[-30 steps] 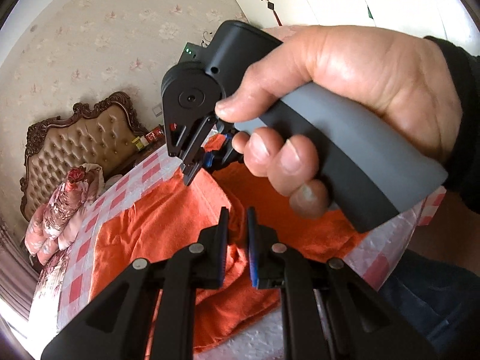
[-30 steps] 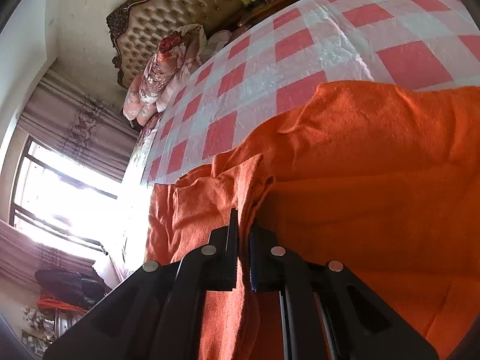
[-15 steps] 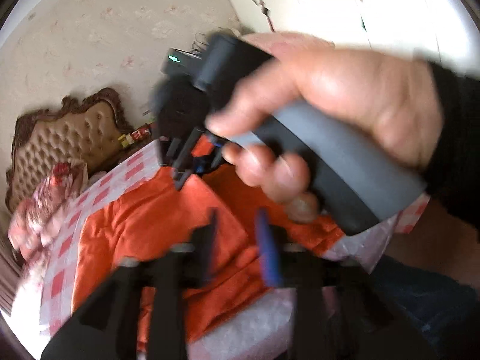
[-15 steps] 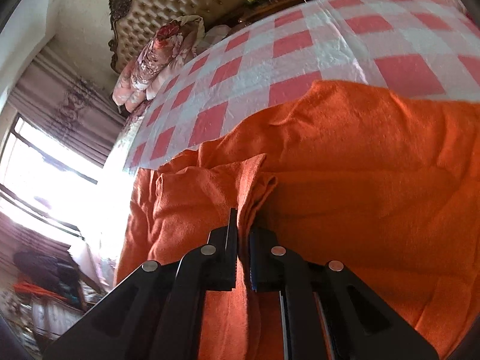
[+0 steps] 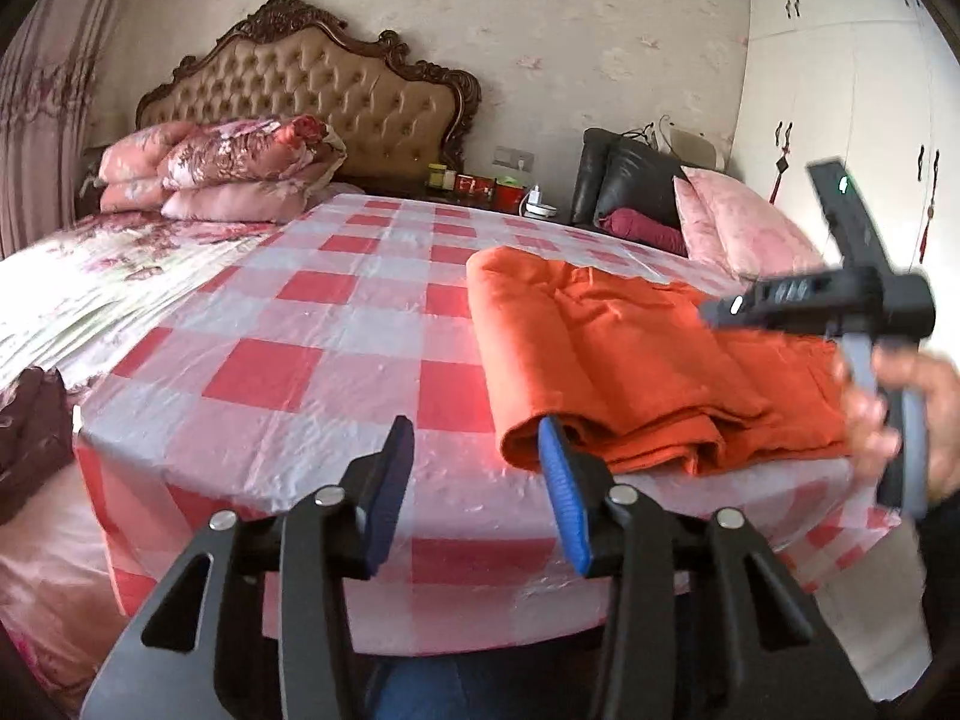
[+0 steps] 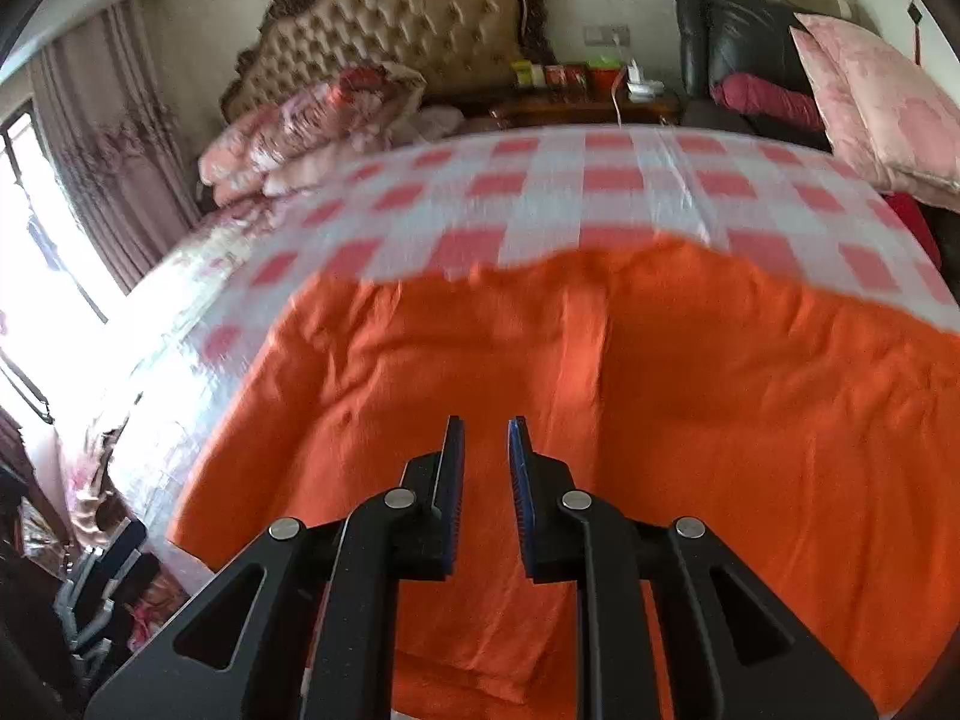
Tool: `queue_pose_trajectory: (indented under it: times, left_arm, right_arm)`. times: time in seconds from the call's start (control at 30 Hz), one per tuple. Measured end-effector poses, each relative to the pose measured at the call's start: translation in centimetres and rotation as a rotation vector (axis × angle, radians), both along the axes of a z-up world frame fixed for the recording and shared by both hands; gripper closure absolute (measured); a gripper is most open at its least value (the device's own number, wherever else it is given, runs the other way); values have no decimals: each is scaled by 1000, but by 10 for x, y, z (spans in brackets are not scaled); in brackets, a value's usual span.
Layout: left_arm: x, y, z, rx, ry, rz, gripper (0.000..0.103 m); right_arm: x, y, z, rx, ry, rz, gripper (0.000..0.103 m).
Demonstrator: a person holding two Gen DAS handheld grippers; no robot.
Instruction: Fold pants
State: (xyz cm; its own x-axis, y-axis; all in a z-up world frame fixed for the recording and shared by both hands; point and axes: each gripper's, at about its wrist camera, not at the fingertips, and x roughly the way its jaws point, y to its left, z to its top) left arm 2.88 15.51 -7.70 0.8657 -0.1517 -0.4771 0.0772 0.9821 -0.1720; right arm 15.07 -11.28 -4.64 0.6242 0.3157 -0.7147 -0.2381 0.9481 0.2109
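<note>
My left gripper (image 5: 477,450) and right gripper (image 6: 486,456) gape, holding nothing; folded orange pants (image 5: 630,360) at two o'clock; no legible writing.

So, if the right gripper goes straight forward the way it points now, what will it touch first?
Most likely the orange pants. The right gripper is open, holds nothing, and aims down at the cloth spread on the checked bed cover. Nothing shows between the fingers and the fabric, though the depth is hard to judge.

No legible text or labels, the print on the bedside jars (image 5: 474,185) perhaps too small.
</note>
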Motion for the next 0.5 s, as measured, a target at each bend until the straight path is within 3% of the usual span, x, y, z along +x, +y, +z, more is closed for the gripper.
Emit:
queue_pose_trajectory:
  times: [0.1,0.17,0.37,0.43,0.47,0.5]
  left_arm:
    - [6,-13,-5,43,17,-28,68]
    - [9,-23,-8,66,21,-45,68]
    - [30,-26,-17,27,67,-22,72]
    - [33,-28,-17,51,70,-12,75]
    - [36,-29,-16,64,74,-10,78]
    - [39,-33,-15,96,83,-12,94]
  right_arm:
    - [-1,5,-20,-53,29,-20,86]
    - [-4,3,-21,-74,11,-19,93]
    - [-9,8,-23,-129,-20,-12,94]
    - [-10,9,-24,-142,-29,-13,94]
    - [-11,9,-24,-147,-30,-14,94]
    - [-11,10,-23,-156,-31,-12,94]
